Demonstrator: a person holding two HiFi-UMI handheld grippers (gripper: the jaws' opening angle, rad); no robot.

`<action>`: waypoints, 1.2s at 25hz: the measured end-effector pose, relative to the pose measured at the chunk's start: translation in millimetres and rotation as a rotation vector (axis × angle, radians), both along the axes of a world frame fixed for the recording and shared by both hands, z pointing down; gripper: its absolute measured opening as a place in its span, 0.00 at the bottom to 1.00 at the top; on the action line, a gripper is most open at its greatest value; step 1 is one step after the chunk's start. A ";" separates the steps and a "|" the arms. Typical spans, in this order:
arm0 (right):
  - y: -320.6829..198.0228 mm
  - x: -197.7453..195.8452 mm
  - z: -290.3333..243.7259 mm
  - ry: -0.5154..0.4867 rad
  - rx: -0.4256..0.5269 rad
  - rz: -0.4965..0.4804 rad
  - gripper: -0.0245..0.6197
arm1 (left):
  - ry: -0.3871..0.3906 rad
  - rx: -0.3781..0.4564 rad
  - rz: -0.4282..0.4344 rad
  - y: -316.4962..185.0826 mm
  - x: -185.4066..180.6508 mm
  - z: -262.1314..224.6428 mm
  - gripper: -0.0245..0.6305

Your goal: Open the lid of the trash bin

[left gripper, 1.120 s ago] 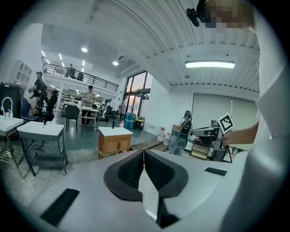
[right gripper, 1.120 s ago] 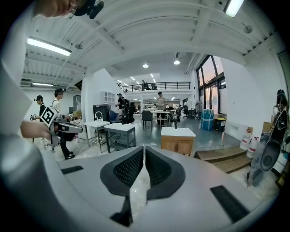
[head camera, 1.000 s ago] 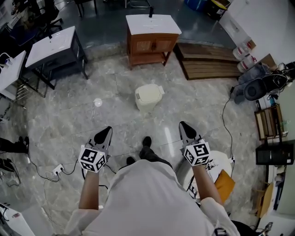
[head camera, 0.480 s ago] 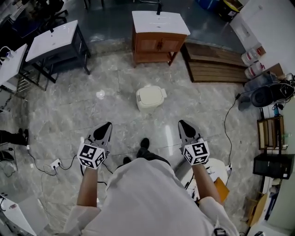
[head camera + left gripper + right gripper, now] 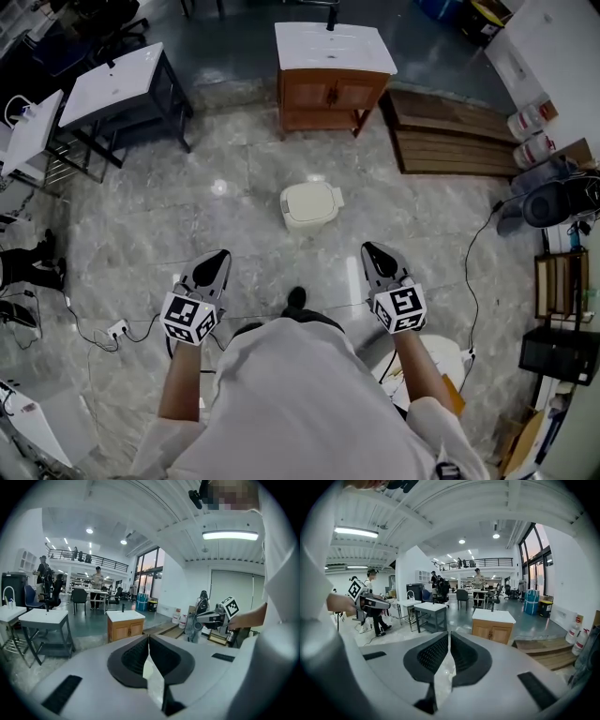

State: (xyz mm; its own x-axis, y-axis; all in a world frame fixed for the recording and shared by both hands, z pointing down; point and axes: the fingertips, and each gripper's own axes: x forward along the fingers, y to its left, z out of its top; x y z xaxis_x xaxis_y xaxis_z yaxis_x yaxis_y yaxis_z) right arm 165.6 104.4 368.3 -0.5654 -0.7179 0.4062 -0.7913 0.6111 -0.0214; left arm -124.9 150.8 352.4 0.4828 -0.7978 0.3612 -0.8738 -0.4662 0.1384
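Observation:
The cream trash bin (image 5: 309, 204) stands on the marble floor ahead of me, its lid down. My left gripper (image 5: 218, 257) is held out to the bin's near left, well short of it, jaws shut and empty. To the bin's near right my right gripper (image 5: 371, 250) is also short of it, shut with nothing in it. In the left gripper view the left gripper (image 5: 148, 637) has its dark pads pressed together, and the right gripper (image 5: 213, 617) shows beside it. In the right gripper view the right gripper (image 5: 449, 634) is closed too. The bin is hidden behind the jaws in both gripper views.
A wooden cabinet with a white sink top (image 5: 333, 70) stands beyond the bin. A dark-framed table (image 5: 122, 89) is at the far left and a wooden pallet (image 5: 459, 131) at the far right. Cables and a power strip (image 5: 117, 329) lie on the floor at left. People stand in the background.
Both grippers have moved forward with the person toward the bin, still shut. In the head view the bin now sits slightly lower and nearer.

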 end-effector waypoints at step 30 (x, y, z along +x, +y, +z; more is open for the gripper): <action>-77.7 -20.5 21.1 0.016 -0.062 0.064 0.10 | 0.022 -0.042 0.070 -106.2 -15.4 23.4 0.07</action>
